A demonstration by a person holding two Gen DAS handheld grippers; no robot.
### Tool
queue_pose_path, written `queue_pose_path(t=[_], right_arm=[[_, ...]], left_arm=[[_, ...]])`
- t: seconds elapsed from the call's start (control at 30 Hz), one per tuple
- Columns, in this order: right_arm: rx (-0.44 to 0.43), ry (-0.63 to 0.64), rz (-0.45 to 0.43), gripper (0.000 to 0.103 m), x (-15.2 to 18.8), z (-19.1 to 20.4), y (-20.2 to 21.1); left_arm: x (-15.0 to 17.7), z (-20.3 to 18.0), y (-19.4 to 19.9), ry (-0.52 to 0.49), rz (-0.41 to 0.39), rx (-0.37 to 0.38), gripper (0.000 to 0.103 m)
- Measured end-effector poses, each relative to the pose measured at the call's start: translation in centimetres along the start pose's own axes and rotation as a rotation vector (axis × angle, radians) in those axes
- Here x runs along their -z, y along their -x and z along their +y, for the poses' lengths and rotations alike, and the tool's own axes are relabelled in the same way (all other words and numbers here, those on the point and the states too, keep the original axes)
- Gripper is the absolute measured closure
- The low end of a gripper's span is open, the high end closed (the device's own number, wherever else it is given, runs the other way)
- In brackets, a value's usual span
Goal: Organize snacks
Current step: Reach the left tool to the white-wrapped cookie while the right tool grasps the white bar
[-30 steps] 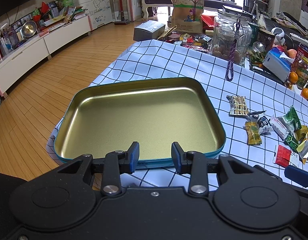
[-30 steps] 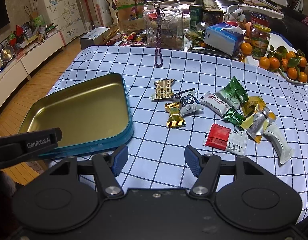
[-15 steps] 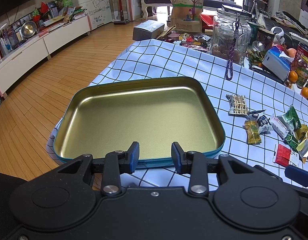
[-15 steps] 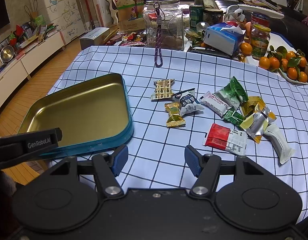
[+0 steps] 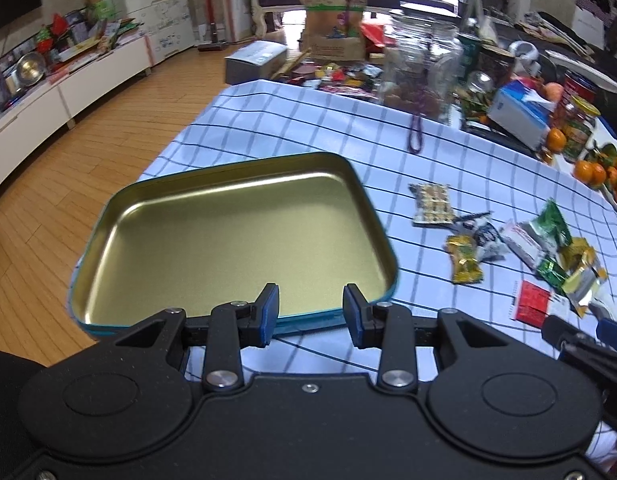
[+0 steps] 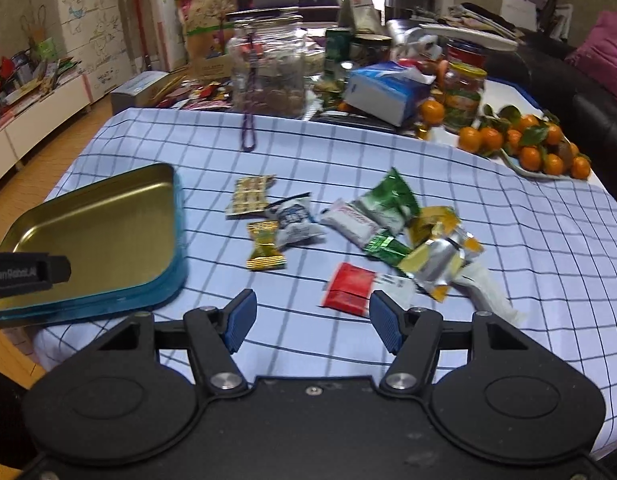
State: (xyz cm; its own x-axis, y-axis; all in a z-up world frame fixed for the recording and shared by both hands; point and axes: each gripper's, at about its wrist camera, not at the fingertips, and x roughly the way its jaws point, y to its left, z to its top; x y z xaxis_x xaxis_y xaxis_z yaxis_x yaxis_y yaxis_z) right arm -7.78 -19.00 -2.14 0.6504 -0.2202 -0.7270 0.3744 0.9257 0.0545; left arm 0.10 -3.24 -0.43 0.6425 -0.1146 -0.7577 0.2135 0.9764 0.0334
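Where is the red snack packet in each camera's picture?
Left wrist: the red packet lies at the lower right, beside the right gripper's tip.
Right wrist: it lies low in the middle, just ahead of the right gripper.
Shared landmark: the gold tin, left of the snacks.

tin [image 5: 228, 240] gold, teal rim | tablecloth [image 6: 388, 152] blue-checked white | packet [image 6: 348, 288] red

We count one gold-lined tin tray [image 6: 108, 216] and about ten wrapped snacks [image 6: 360, 240] on one checked tablecloth [image 6: 508, 216]; overlap in the pile blurs the exact number. Behind these we see one glass jar [image 6: 270, 68], one tissue box [image 6: 384, 90] and one cluster of roughly ten oranges [image 6: 528, 144]. We also count two grippers, the left gripper [image 5: 310, 308] and the right gripper [image 6: 312, 318].
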Motion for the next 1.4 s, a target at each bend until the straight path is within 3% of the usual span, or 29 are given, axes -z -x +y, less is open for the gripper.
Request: queue_pose_path(t=[0.2, 0.43, 0.6, 0.77, 0.93, 1.1, 1.3, 1.4], right_arm=[[-0.006, -0.070, 0.005, 0.038, -0.2, -3.3, -0.1], [-0.089, -0.145, 0.111, 0.043, 0.5, -6.0, -0.5], [-0.045, -0.147, 0.165, 0.046, 0.7, -8.3, -0.9], [-0.001, -0.164, 0.193, 0.048, -1.2, -11.7, -1.2], [0.023, -0.109, 0.179, 0.055, -4.7, -14.1, -2.5], [0.001, -0.086, 0.206, 0.063, -7.1, -15.6, -5.3], [-0.086, -0.089, 0.253, 0.064, -6.4, -16.3, -8.0], [-0.121, -0.078, 0.291, 0.063, -5.9, -15.4, -8.8]], left_arm=[[0.2, -3.2, 0.5, -0.070, 0.024, 0.132, 0.057], [-0.7, -6.1, -0.6, -0.109, 0.146, 0.226, 0.058], [-2.1, -8.6, -0.5, -0.184, 0.173, 0.282, 0.058], [-4.5, -11.0, -1.7, -0.236, 0.213, 0.330, 0.058], [-7.4, -12.4, -4.2, -0.219, 0.272, 0.316, 0.058], [-8.8, -13.4, -6.5, -0.260, 0.254, 0.277, 0.058], [-9.7, -12.6, -9.7, -0.180, 0.347, 0.292, 0.058], [-10.4, -12.4, -10.6, -0.149, 0.348, 0.273, 0.058]])
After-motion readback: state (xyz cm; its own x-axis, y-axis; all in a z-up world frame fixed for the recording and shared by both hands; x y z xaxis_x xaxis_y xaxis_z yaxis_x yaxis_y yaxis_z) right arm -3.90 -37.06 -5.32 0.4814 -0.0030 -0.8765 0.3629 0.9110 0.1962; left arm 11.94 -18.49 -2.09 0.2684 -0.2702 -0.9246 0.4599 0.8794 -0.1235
